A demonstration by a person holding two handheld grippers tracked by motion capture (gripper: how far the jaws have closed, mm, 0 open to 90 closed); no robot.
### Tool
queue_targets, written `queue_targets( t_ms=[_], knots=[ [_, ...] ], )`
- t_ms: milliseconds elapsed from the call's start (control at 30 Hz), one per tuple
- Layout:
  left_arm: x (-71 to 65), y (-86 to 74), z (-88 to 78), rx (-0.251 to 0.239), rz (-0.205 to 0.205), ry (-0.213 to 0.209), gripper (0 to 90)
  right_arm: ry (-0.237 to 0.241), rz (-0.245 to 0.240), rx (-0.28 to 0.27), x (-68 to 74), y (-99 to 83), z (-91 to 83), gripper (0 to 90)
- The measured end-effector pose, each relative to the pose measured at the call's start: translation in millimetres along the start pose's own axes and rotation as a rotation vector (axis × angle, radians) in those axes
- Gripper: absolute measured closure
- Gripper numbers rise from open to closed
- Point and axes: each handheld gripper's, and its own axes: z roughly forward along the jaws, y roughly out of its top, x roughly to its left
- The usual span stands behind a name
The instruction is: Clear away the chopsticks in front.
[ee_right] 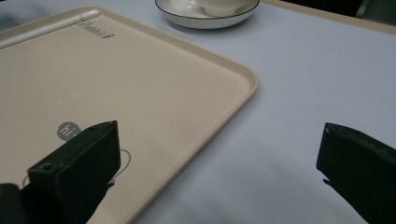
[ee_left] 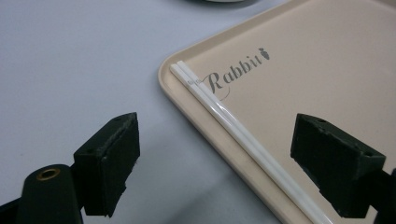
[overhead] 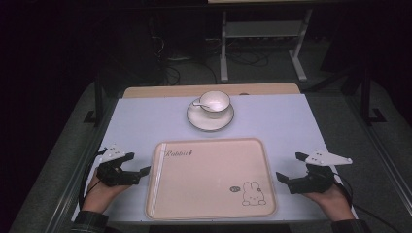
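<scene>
My left gripper (overhead: pixel 137 164) is wide open w/ nothing in it, just beside the tray (overhead: pixel 214 204). Right gripper (overhead: pixel 290 167) is open & empty too. The sticks (overhead: pixel 156 179) lie flat inside the tray's left rim, long way running from me toward the cup (overhead: pixel 214 103). I think it's best to back off level, not bump the rim.

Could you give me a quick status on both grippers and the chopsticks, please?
Left gripper open, empty, beside the beige rabbit-print tray. Right gripper open, empty. Pair of white chopsticks lying along the tray's left edge. Nothing in the way.
</scene>
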Motion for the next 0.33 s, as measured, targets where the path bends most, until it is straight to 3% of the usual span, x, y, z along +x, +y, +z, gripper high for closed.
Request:
queue_targets(
  t_ms=[333],
  knots=[
    [-1.4,-0.1,2.0,0.009,0.016,-0.005,15.2,0.002,-0.004,-0.007,-0.7,0.4,0.0,0.0]
  ],
)
